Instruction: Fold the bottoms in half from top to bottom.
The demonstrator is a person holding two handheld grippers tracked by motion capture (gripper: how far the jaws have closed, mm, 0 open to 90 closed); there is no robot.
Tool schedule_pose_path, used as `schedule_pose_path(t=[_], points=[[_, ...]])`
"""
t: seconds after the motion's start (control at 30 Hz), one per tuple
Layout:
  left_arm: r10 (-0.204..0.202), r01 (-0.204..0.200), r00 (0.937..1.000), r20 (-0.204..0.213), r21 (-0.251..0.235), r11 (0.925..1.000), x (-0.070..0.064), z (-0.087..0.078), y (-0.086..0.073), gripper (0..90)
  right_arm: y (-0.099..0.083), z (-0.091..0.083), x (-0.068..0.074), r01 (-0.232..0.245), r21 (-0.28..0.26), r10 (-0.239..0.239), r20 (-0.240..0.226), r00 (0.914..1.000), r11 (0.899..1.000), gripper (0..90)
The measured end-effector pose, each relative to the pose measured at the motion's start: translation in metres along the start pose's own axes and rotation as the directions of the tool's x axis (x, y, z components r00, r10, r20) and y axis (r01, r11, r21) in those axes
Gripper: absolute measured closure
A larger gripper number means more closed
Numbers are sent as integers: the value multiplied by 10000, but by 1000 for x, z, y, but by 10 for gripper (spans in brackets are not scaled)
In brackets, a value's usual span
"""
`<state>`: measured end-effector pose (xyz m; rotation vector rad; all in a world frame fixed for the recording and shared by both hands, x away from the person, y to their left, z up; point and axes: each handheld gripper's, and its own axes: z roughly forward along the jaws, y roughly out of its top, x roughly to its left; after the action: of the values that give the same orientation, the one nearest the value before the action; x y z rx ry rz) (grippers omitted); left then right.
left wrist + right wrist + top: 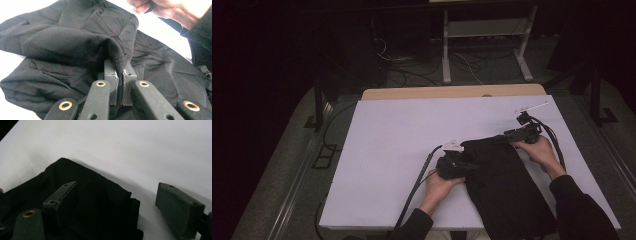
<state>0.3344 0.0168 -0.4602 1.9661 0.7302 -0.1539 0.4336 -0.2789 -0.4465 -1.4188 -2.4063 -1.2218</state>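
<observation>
A black garment (pixel 504 187) lies on the white table (pixel 397 150), stretching from the middle toward the near right edge. My left gripper (pixel 462 165) sits at the cloth's left edge, shut on a raised fold of the black garment (pixel 75 45); the hem is pinched between its pads (pixel 110 75). My right gripper (pixel 510 136) is at the garment's far right corner and stands open. In the right gripper view its jaws are wide apart over the corner of the black garment (pixel 100 205), one jaw above the cloth, the other over bare table.
Cables (pixel 417 185) trail from both grippers across the table toward the near edge. A small white piece (pixel 532 107) lies at the far right of the table. Beyond the table stand a metal frame (pixel 484 40) and floor cables.
</observation>
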Motion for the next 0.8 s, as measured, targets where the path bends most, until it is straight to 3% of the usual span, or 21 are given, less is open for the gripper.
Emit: schedule_pose_path(t=[0.3, 0.47, 0.63, 0.7, 0.8], points=[[7, -7, 10000, 24, 10, 10000, 0, 0, 0, 853, -2, 7, 0, -57, 210, 64, -312, 9995, 9998, 302], [-18, 18, 10000, 40, 10, 10000, 0, 1, -1, 853, -1, 11, 2, -182, 407, 198, -404, 9990, 9990, 495], [-24, 24, 10000, 50, 12, 10000, -1, 2, -1, 853, -1, 8, 3, -295, 324, 313, -572, 9979, 9990, 767], [-24, 24, 10000, 58, -2, 10000, -1, 2, -1, 853, -1, 6, 3, -280, 228, 296, -713, 9970, 9993, 821], [-18, 18, 10000, 65, -18, 10000, -1, 2, -1, 853, -1, 2, 4, -346, 66, 351, -771, 9964, 9994, 831]])
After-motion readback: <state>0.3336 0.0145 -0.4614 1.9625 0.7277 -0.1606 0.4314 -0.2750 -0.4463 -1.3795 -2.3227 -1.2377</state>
